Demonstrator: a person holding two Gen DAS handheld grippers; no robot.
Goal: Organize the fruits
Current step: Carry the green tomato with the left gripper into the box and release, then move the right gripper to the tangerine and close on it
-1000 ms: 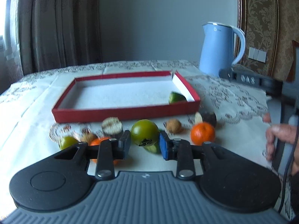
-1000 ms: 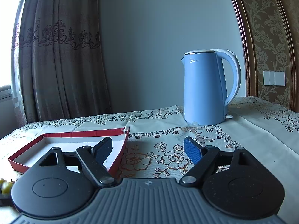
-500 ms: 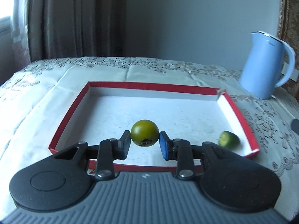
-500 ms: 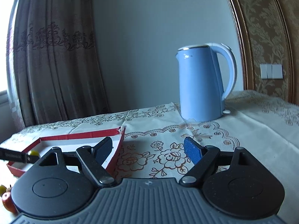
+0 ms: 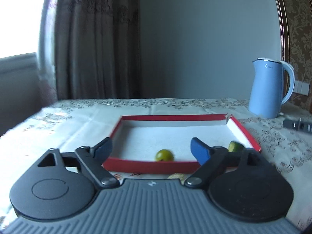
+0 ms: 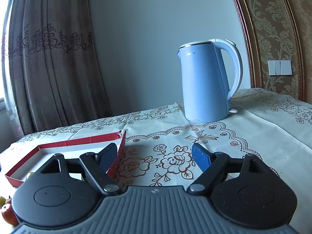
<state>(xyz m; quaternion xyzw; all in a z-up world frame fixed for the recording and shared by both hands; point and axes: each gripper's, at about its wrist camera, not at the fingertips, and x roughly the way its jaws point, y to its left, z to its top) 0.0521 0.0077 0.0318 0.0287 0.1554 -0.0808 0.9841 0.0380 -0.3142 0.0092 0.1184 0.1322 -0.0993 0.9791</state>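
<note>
A shallow red box [image 5: 144,164] with a white floor lies on the tablecloth. A green round fruit [image 5: 164,155] rests inside it by the near wall, and a second green fruit [image 5: 235,146] lies in the near right corner, partly behind a finger. My left gripper [image 5: 151,148] hovers just before the near wall, jaws opening wide, nothing between them. My right gripper [image 6: 154,155] is open and empty over the flowered cloth, to the right of the red box [image 6: 64,143]. An orange-red fruit [image 6: 7,213] and a greenish one [image 6: 2,200] show at the lower left edge.
A blue electric kettle [image 6: 204,81] stands at the back of the table, also seen in the left wrist view as the kettle [image 5: 268,87]. A grey device [image 5: 296,125] lies right of the box. Curtains hang behind the table. A pale nut-like thing [image 5: 176,176] peeks out below the box wall.
My left gripper carried the green fruit from the table over the box, then opened; the fruit now lies inside the box. The left gripper has drawn back. The right gripper barely moved.
</note>
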